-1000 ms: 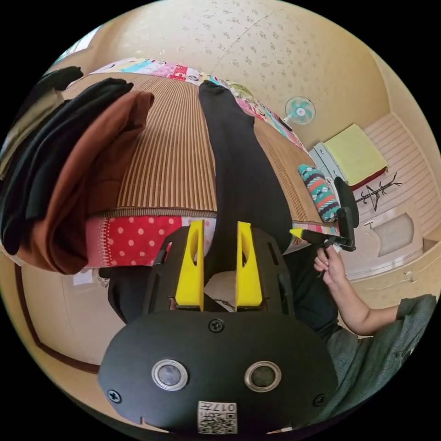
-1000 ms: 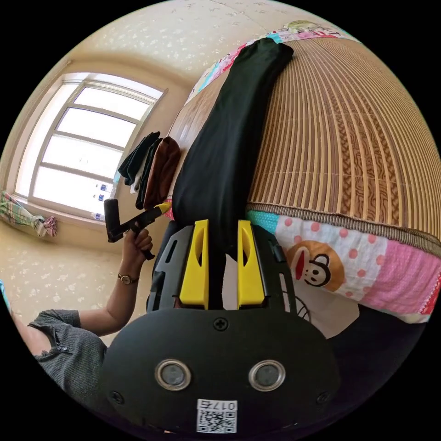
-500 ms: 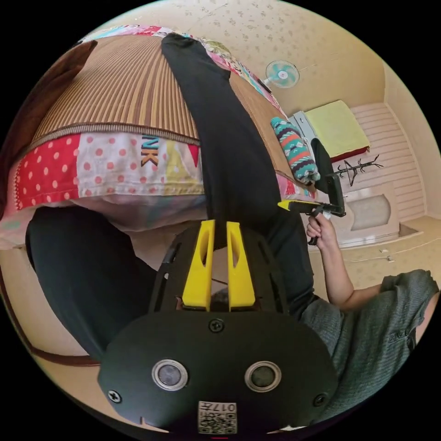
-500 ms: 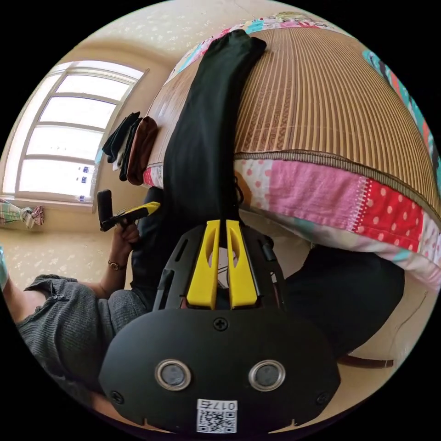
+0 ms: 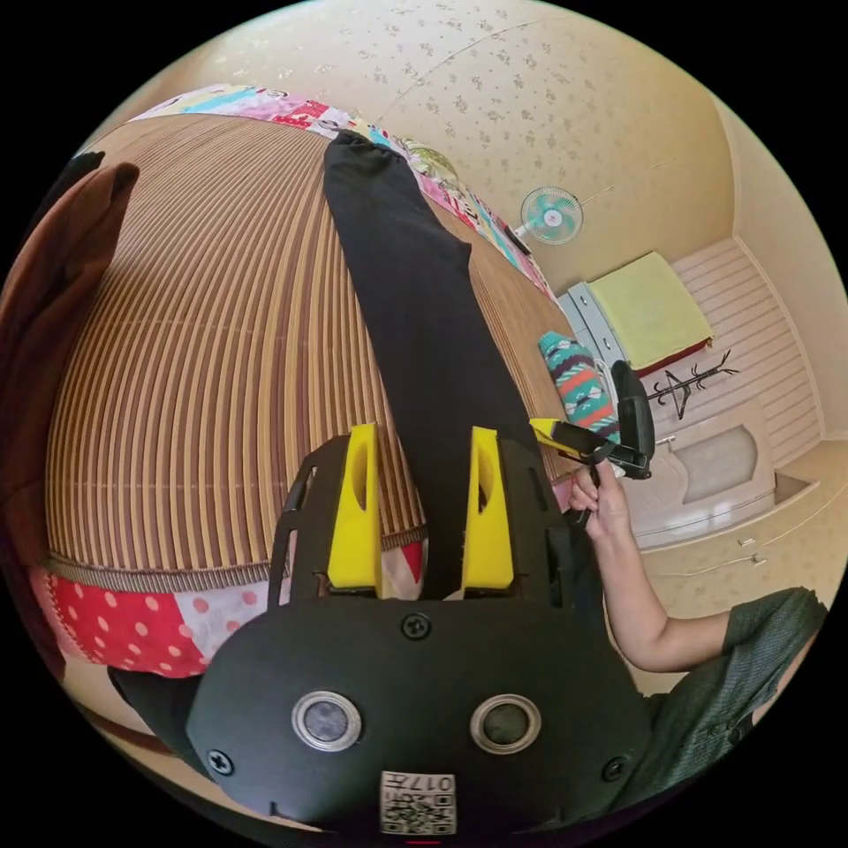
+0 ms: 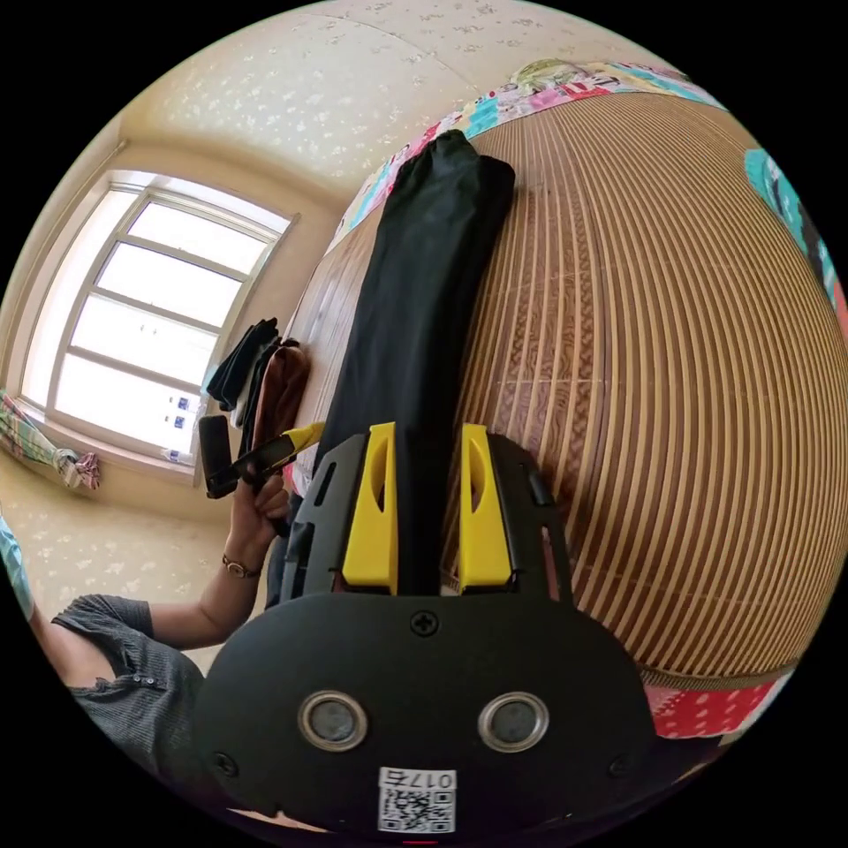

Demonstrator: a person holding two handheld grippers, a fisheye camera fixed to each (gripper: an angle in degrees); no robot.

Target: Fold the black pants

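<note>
The black pants (image 5: 415, 309) lie stretched out long on the striped bamboo mat (image 5: 221, 353) of a bed, their far end near the quilt's edge. My left gripper (image 5: 422, 435) hovers over their near end with its yellow jaws wide open; the cloth runs along the right jaw. In the right gripper view the pants (image 6: 415, 291) run up the mat (image 6: 662, 397), and my right gripper (image 6: 427, 431) stands open astride them. A hand holds the right gripper (image 5: 601, 446) beside the pants' right edge. The left gripper (image 6: 265, 455) sits at their left edge.
A stack of folded brown and black clothes (image 5: 53, 309) (image 6: 265, 380) lies on the mat's left side. A teal patterned roll (image 5: 579, 384) sits at the right edge. The polka-dot quilt (image 5: 132, 627) hangs over the near side. A fan (image 5: 550, 215) and window (image 6: 150, 309) stand beyond.
Half a second ago both grippers were low by the bed's side with jaws nearly closed on the pants. Now both are up over the mat, and their jaws have spread open.
</note>
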